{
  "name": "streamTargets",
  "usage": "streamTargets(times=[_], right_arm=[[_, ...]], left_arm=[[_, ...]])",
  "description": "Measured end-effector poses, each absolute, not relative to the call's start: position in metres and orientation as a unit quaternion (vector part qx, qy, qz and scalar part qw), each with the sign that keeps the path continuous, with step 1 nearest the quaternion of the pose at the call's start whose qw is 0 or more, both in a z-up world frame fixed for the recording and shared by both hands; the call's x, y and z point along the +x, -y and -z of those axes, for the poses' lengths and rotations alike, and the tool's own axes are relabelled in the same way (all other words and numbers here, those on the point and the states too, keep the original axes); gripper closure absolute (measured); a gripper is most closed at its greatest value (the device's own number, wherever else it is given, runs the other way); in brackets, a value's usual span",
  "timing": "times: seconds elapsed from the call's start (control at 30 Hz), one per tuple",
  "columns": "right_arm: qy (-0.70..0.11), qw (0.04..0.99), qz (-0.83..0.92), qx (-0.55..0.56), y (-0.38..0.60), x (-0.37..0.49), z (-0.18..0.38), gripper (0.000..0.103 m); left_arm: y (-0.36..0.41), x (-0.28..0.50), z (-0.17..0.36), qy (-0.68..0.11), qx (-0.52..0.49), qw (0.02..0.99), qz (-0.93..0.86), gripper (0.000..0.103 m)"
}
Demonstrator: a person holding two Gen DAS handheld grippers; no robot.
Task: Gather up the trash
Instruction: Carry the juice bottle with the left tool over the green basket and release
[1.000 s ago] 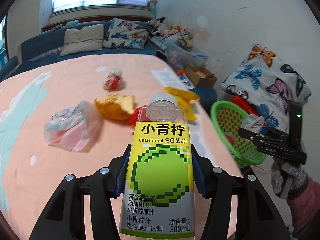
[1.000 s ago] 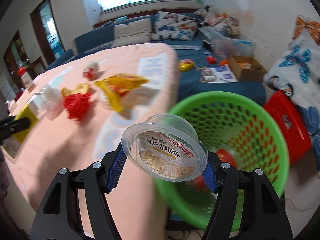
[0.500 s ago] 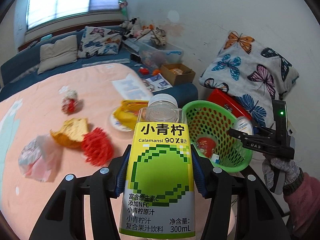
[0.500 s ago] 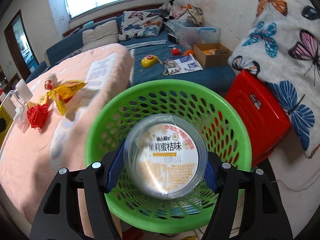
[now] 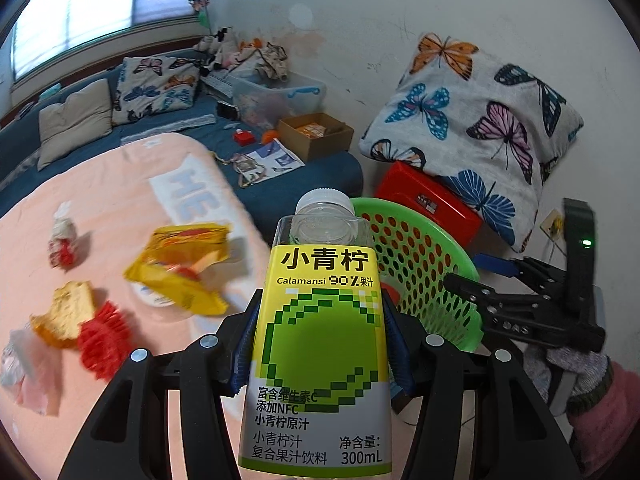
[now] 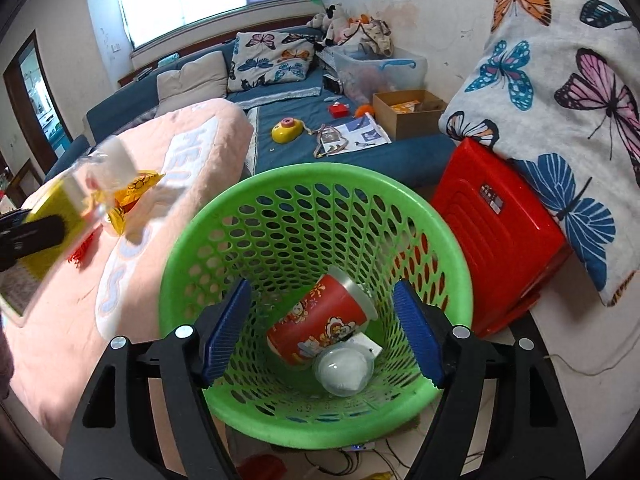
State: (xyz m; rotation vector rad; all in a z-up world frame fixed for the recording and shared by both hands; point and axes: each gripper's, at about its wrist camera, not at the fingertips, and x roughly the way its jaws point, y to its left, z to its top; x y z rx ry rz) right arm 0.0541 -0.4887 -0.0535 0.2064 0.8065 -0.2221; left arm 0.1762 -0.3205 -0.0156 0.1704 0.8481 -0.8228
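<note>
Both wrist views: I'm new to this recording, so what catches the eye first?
The yellow-green juice bottle, clamped in the left hand-held gripper, fills the left view. In the right view, the green basket sits below the open right hand-held gripper, holding a red cup and a clear cup.

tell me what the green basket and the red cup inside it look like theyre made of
Green basket: looks like moulded plastic, slightly glossy, its wall pierced with regular oval holes.
Red cup: probably coated paper, with printed cartoon artwork and a pale inside; thin plastic is possible.
</note>
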Motion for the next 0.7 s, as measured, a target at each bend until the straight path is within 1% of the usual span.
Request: streamTargets(times=[0.27,0.57,0.6,0.67,0.7], right_arm=[[-0.386,0.909,0.111,0.110,0.497,0.039,0.052,0.029],[-0.386,0.908,0.113,0.114,0.501,0.031,0.054,0.029],[-0.386,0.908,0.114,0.115,0.502,0.031,0.054,0.029],[-0.385,0.908,0.115,0.117,0.503,0.029,0.053,0.029],[-0.385,0.908,0.115,0.117,0.503,0.028,0.053,0.029]], left_arm=[[0.366,0.179,0.038,-0.421,0.106,0.809,0.397,0.050],[0.395,0.181,0.054,-0.437,0.121,0.797,0.399,0.050],[0.396,0.182,0.056,-0.438,0.119,0.797,0.398,0.048],[0.395,0.182,0.056,-0.438,0.109,0.797,0.401,0.039],[0.394,0.181,0.054,-0.434,0.104,0.799,0.404,0.039]])
